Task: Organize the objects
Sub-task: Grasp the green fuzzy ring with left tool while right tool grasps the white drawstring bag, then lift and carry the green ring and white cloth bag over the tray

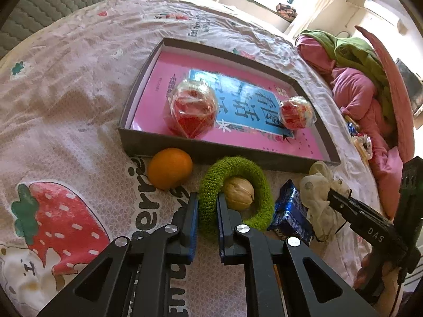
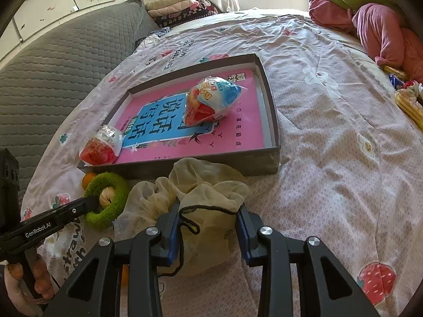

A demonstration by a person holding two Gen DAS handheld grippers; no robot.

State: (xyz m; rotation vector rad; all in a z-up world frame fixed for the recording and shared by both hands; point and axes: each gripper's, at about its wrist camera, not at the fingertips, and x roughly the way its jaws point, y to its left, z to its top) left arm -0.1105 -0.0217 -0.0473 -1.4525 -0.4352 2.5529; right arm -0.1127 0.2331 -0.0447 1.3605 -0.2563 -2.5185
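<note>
A shallow grey box [image 1: 185,150] [image 2: 219,165] with a pink and blue printed bottom lies on the bed and holds two clear snack packets [image 1: 194,109] [image 1: 297,112] [image 2: 211,101] [image 2: 101,145]. In front of it lie an orange [image 1: 169,167] [image 2: 88,178], a green knitted ring [image 1: 253,171] [image 2: 116,182] around a walnut [image 1: 238,192] [image 2: 105,196], a blue packet [image 1: 289,211] and a cream drawstring pouch [image 1: 320,182] [image 2: 201,182]. My left gripper [image 1: 207,202] [image 2: 93,202] is shut on the ring's near side. My right gripper [image 2: 208,211] [image 1: 333,195] is shut on the pouch.
The strawberry-print sheet [image 1: 66,84] [image 2: 330,132] covers the bed. Pink and green bedding [image 1: 357,84] [image 2: 380,23] is piled at the right, with wrapped snacks [image 2: 408,105] beside it. A grey quilted headboard [image 2: 53,60] runs along the left. A hand [image 2: 23,285] holds the left gripper's handle.
</note>
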